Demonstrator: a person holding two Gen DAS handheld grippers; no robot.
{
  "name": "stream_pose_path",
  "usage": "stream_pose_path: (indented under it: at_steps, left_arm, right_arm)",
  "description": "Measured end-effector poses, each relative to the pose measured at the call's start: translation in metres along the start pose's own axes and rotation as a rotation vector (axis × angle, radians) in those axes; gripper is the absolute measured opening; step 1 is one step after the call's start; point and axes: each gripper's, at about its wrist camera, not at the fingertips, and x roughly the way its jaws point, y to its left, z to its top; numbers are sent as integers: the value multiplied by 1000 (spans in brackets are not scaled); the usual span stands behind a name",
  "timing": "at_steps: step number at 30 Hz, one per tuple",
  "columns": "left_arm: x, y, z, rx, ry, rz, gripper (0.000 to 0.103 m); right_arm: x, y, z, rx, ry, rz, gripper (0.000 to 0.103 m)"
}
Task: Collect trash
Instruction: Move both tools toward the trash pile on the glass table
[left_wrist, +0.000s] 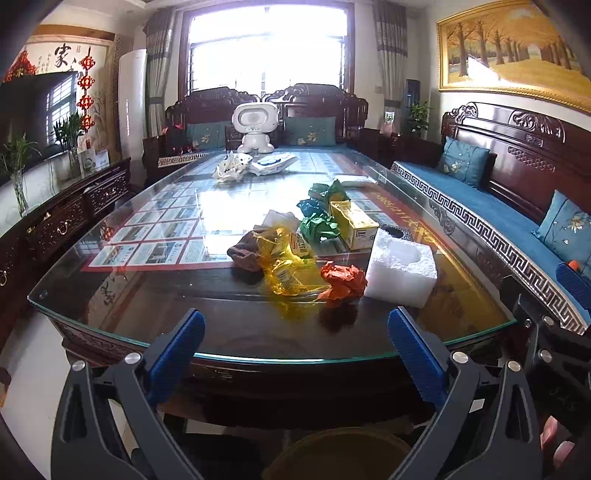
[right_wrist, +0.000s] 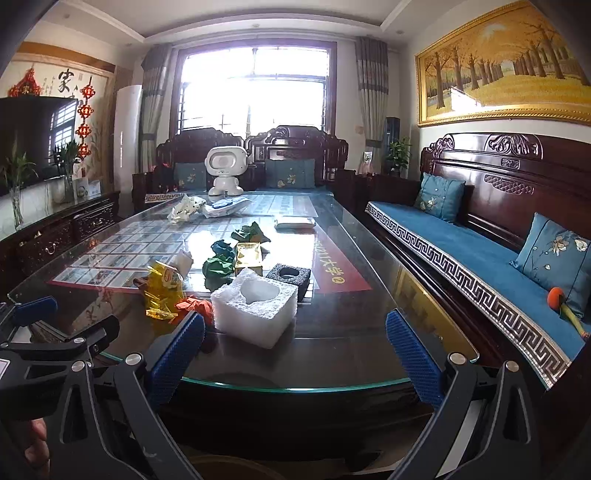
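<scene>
Trash lies on the glass-topped table: a crumpled orange paper ball, a yellow plastic wrapper, a white foam block, green paper balls, a yellow carton and a brown cloth. My left gripper is open and empty at the table's near edge, short of the orange ball. My right gripper is open and empty, short of the foam block. A black foam piece lies behind the block.
A white robot toy and crumpled white papers sit at the table's far end. A blue-cushioned wooden sofa runs along the right. A dark cabinet stands left. A brown bin rim shows below the left gripper.
</scene>
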Motion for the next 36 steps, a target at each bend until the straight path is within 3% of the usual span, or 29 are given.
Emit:
stream_pose_path:
  at_steps: [8, 22, 28, 36]
  left_arm:
    - [2, -8, -2, 42, 4, 62, 99]
    - [9, 13, 6, -53, -9, 26, 99]
    - [10, 12, 5, -46, -17, 71, 99]
    - [8, 11, 6, -34, -28, 74, 99]
  right_arm:
    - [2, -5, -2, 12, 25, -4, 95]
    - [2, -13, 1, 52, -4, 21, 95]
    - [4, -8, 0, 37, 2, 49, 95]
    - [1, -1, 1, 19, -11, 55, 95]
